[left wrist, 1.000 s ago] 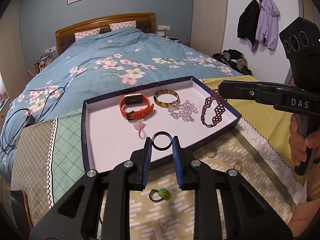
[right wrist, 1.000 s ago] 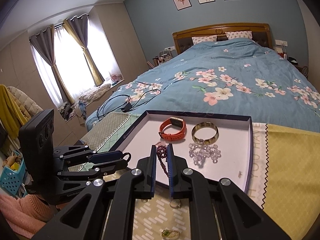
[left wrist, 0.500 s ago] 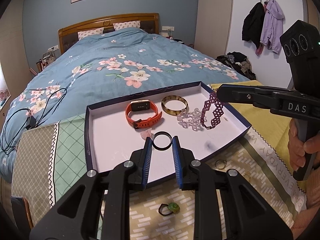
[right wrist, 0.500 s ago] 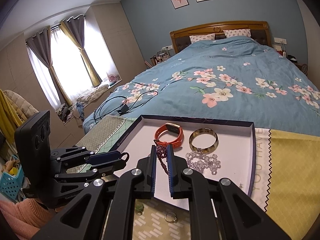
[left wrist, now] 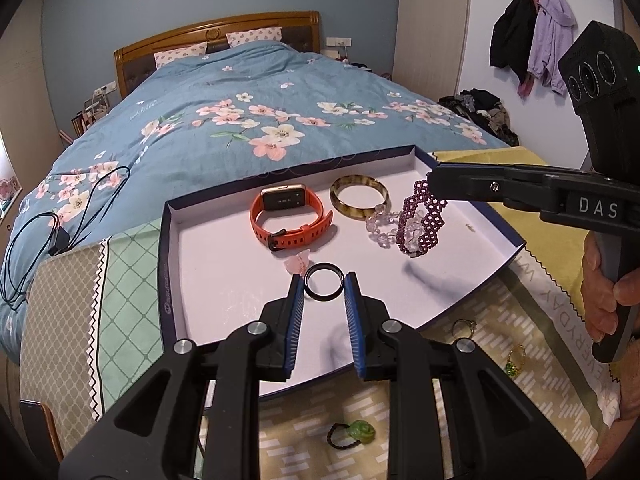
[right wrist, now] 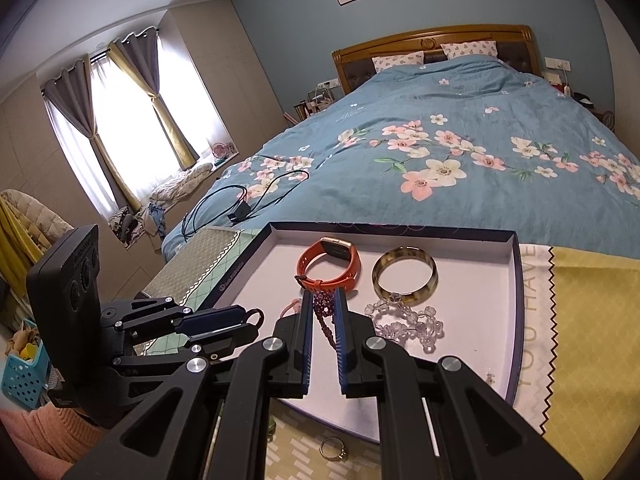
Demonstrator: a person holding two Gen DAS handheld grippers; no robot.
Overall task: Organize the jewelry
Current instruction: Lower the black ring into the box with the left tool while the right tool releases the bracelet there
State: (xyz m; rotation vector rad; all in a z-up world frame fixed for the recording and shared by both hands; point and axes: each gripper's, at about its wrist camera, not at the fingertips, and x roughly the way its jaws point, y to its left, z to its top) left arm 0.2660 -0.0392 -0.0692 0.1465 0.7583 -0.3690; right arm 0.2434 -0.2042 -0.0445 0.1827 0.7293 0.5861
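Both tongs (left wrist: 323,280) farther over tray (left wrist: 168,280)

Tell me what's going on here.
A person is sorting jewelry into a tray. The left tool grips a black ring over the tray; the right tool holds a purple bracelet dangling above a clear bracelet. A watch and bangle lie inside; three rings wait outside.

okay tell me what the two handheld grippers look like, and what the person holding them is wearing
Both the left gripper and the right gripper are matte black scissor linkages with silver pivot bolts and ribbed blue finger pads. The right one carries white "DAS" lettering; each has a black camera block. A salmon-pink knit sleeve shows.
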